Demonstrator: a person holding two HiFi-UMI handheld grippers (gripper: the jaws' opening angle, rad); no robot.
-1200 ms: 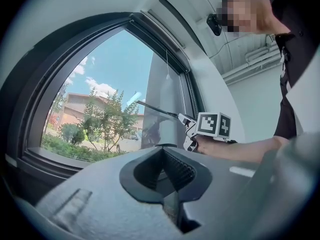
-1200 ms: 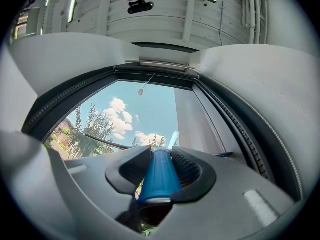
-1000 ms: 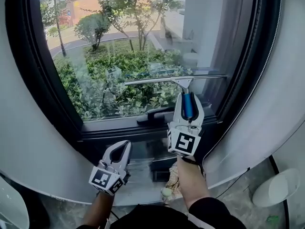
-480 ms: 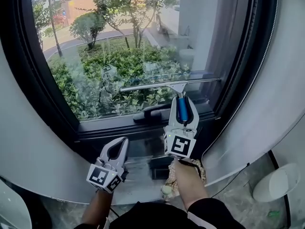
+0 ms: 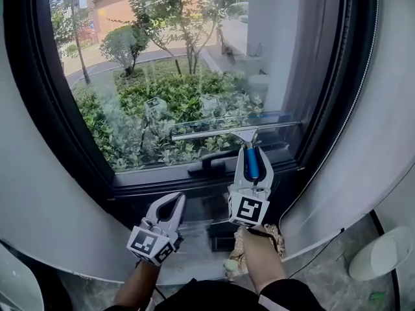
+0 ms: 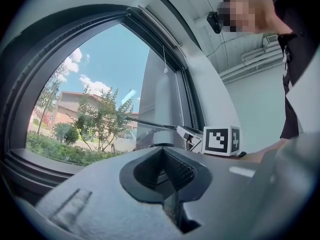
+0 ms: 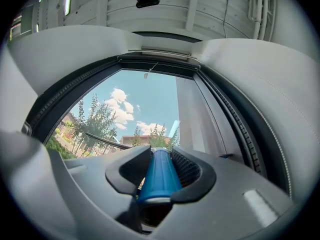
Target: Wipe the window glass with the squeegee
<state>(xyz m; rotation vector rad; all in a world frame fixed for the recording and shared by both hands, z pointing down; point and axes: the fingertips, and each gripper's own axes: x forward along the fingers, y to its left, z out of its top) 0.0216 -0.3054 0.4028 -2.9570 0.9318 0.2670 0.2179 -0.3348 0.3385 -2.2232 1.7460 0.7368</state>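
The squeegee's metal blade [image 5: 233,129] lies across the lower part of the window glass [image 5: 162,76], slightly tilted, just above the black lower frame. Its blue handle [image 5: 251,162] sits between the jaws of my right gripper [image 5: 251,150], which is shut on it. The right gripper view shows the same blue handle [image 7: 159,176] clamped and the blade [image 7: 107,140] against the pane. My left gripper [image 5: 176,197] hangs lower and to the left, below the sill, shut with nothing in it. From the left gripper view the blade [image 6: 150,124] and the right gripper's marker cube [image 6: 221,140] appear ahead.
A black window handle [image 5: 211,162] juts from the lower frame just left of the squeegee handle. The black frame [image 5: 65,141] curves round the pane inside grey walls. A dark block [image 5: 220,235] and a crumpled cloth [image 5: 241,246] lie below the sill; a white object [image 5: 386,251] lies on the floor at right.
The right gripper has drawn the squeegee blade down the glass, closer to the lower frame. The left gripper has drifted a little right and stays shut.
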